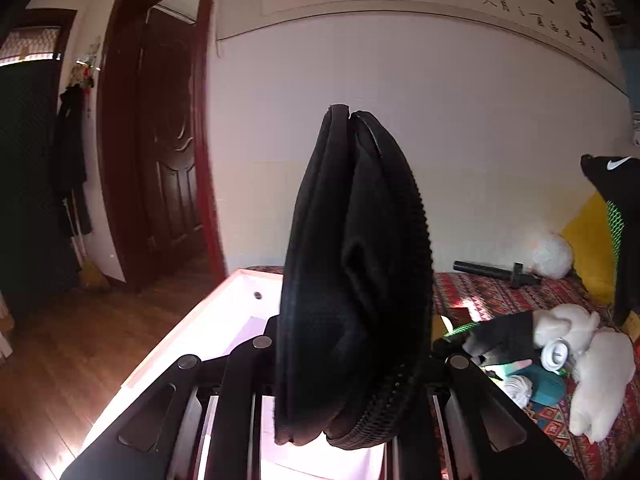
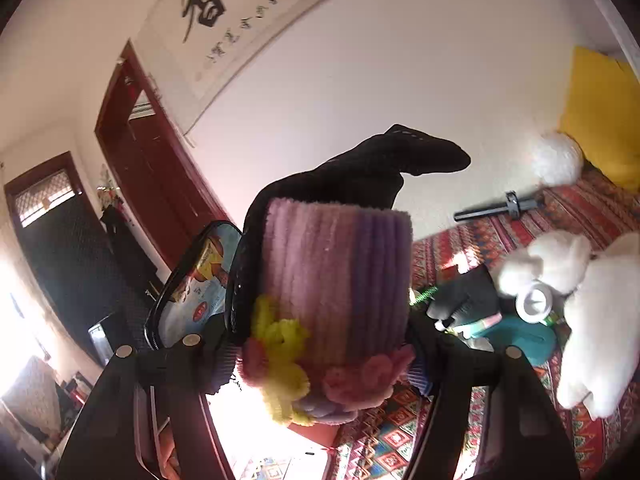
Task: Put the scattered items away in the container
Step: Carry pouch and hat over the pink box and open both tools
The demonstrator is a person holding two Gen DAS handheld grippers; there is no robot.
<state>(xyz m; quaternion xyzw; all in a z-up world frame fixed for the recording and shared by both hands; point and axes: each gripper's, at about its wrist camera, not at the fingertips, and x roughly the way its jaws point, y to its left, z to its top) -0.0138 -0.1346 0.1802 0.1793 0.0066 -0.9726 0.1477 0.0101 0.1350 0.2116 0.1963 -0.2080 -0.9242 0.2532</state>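
A: Left wrist view first. What does the left gripper (image 1: pixel 352 392) have?

B: Its jaws are clenched on a black mesh zip pouch (image 1: pixel 356 264), which stands up on edge between them, zipper teeth along its right rim. Beneath the pouch lies the white rectangular container (image 1: pixel 224 312), brightly lit, its near wall just left of the pouch.

A: And to the pouch's right?

B: A bed with a red patterned cover (image 1: pixel 492 292). On it, well right of the pouch, lie white plush toys (image 1: pixel 596 368), a small white round plastic piece (image 1: pixel 557 354), a teal flat item (image 1: pixel 548 388) and, farther back, a black bar-shaped tool (image 1: pixel 496 270). A yellow cushion (image 1: pixel 592 248) leans behind them.

A: Right wrist view?

B: The right gripper (image 2: pixel 328 344) grasps a purple-pink ribbed fuzzy cup with yellow and pink chenille flowers (image 2: pixel 336 292) at its base; the jaws stand wide around it. A black fabric piece (image 2: pixel 372 168) pokes up behind the cup. Left of the cup, a printed card in a black-edged clear sleeve (image 2: pixel 192 284) shows. The same plush toys lie right of the cup on the bed.
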